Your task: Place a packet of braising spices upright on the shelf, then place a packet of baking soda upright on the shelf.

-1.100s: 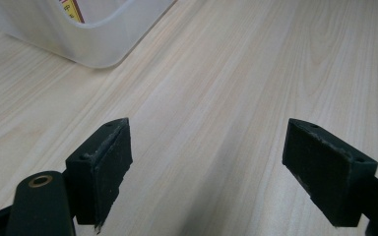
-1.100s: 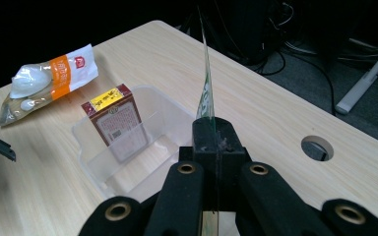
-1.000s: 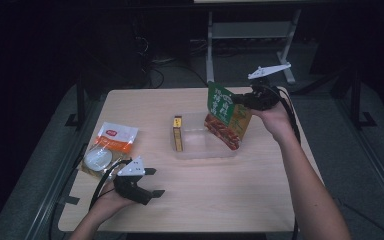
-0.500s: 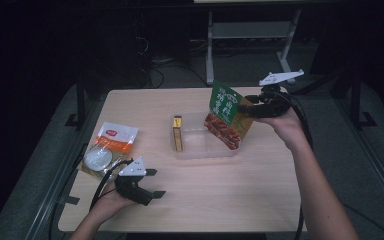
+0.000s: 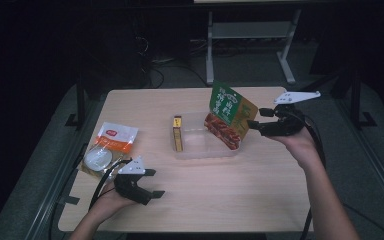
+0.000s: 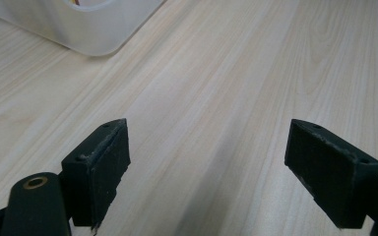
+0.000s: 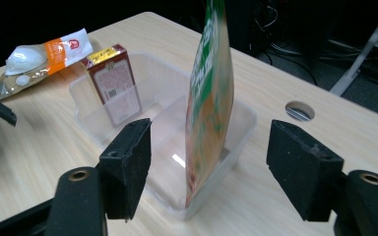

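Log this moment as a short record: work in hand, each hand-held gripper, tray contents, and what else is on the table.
work: standing a green snack pouch in the clear plastic tray
right hand-held gripper: jaws just opened, pads clear of the pouch, which stands between them
left hand-held gripper: open, nothing between its jaws, low over the table
tray contents: pouch at one end, small brown box at the other
outside tray: orange-and-white packet
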### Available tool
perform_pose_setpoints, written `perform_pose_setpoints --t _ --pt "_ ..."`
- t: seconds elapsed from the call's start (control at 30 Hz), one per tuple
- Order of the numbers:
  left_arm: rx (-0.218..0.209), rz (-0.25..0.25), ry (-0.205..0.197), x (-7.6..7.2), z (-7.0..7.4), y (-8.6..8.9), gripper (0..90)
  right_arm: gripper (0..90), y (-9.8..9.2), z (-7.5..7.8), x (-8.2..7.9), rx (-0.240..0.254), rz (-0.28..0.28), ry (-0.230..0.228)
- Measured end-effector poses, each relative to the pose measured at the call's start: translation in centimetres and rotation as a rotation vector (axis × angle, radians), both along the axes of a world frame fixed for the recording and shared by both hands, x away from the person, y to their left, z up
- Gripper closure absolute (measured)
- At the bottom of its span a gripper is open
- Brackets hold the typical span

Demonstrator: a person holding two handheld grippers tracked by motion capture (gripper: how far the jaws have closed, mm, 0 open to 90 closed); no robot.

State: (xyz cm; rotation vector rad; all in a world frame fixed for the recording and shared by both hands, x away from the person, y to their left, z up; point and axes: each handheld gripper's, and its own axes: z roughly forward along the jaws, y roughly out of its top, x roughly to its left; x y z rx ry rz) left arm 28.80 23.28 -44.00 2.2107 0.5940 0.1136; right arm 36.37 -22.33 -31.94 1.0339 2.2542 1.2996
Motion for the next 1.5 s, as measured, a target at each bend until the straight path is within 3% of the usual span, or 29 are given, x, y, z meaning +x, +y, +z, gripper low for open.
perform_pose_setpoints --t 0.33,0.6,0.7,0.8,0.9,0.93,1.27,1.5 --pt "0.038 -0.008 -0.006 -0.1 0.2 0.1 16.6 32.3 -0.6 -4.4 -3.0 -0.007 0.039 0.021" --pt "0.027 -0.001 0.006 -0.3 0.5 0.0 16.6 32.3 -0.1 -6.2 -5.0 -0.013 0.081 0.031" --pt "0.052 -0.01 0.016 -0.6 0.1 -0.1 16.6 32.3 0.8 -7.4 -6.2 -0.018 0.134 0.038" --pt "0.042 -0.006 0.019 -0.8 -0.4 -0.1 16.7 32.3 1.9 -8.5 -6.9 -0.034 0.196 0.051" --pt "0.069 -0.02 0.001 -1.0 -0.4 -0.3 16.7 32.0 2.7 -9.4 -7.1 -0.034 0.235 0.063" --pt "0.068 -0.019 -0.013 -1.2 -0.5 -0.4 16.7 31.7 3.6 -10.0 -7.2 -0.062 0.268 0.073" --pt "0.064 -0.008 -0.001 -0.8 -0.8 0.3 16.8 31.5 5.9 -11.6 -7.2 -0.111 0.335 0.108" --pt "0.039 0.062 -0.013 -0.2 0.1 1.8 16.8 31.3 6.4 -12.1 -7.2 -0.114 0.361 0.126"
